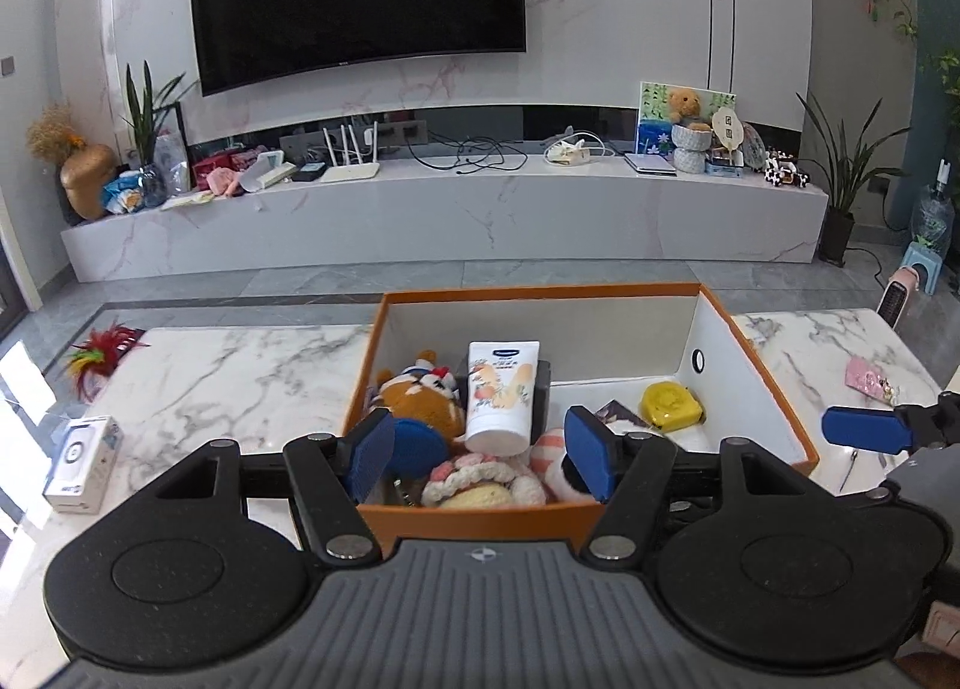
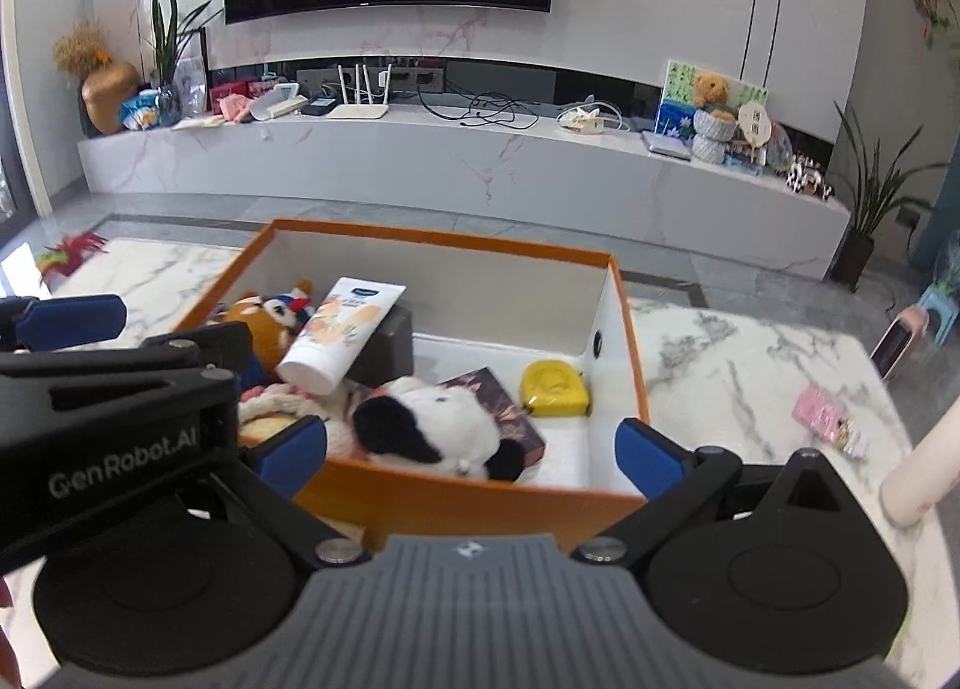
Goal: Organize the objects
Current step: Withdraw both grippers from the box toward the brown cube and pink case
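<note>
Left hand-held gripper point(image 2: 66, 323) body marked "GenRobot.AI", jaws apart, empty

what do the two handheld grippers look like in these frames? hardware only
Both match: the left gripper and right gripper have black linkage arms with silver pivot bolts, two round black discs at the base and a ribbed grey centre plate bearing a small emblem. The fingertips carry blue textured pads. The left gripper's side, seen from the right wrist, reads "GenRobot.AI". No cables visible.
</note>
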Tool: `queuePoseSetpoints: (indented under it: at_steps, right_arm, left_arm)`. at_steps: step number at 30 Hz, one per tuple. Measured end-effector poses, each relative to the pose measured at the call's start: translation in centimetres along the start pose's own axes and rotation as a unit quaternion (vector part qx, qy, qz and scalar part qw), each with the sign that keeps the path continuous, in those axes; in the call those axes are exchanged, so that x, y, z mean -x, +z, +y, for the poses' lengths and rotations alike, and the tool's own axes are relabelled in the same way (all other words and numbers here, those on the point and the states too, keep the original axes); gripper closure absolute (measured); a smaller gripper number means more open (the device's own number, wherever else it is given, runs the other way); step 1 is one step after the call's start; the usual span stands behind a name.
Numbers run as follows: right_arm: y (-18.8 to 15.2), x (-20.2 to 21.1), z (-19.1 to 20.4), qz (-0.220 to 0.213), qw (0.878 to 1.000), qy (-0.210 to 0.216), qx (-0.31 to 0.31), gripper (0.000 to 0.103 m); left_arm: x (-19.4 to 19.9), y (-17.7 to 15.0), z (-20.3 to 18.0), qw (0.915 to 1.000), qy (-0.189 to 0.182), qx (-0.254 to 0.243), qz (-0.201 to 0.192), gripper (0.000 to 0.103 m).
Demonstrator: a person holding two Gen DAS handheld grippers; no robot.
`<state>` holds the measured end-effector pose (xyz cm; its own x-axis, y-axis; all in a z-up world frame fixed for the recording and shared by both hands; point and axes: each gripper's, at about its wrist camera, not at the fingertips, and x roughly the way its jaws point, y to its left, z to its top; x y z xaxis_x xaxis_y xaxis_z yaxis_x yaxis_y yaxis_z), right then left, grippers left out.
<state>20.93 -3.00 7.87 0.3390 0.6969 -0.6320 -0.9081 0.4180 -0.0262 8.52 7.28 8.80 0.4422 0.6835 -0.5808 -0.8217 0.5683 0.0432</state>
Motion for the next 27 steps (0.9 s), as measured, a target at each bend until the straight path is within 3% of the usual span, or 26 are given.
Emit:
queuePoseSetpoints:
  at_steps: [13, 20, 27]
  right_arm:
    - [-5.9, 3.9, -0.4, 0.016, 0.999, 0.042, 0.012, 0.001]
    - [-9.8, 1.5, 0.0, 0.081, 0.993, 0.083, 0.014, 0.001]
    - [-11.5, -0.8, 1.2, 0.116, 0.989, 0.086, 0.033, 0.001]
  left_arm:
    - [4.4, -4.8, 1.9, 0.9992, -0.03, 0.019, 0.016, 0.027]
    - [3.1, -6.7, 2.8, 0.9976, -0.045, 0.02, 0.048, 0.027]
    - [0.3, -8.1, 2.6, 0.992, -0.086, 0.044, 0.082, 0.027]
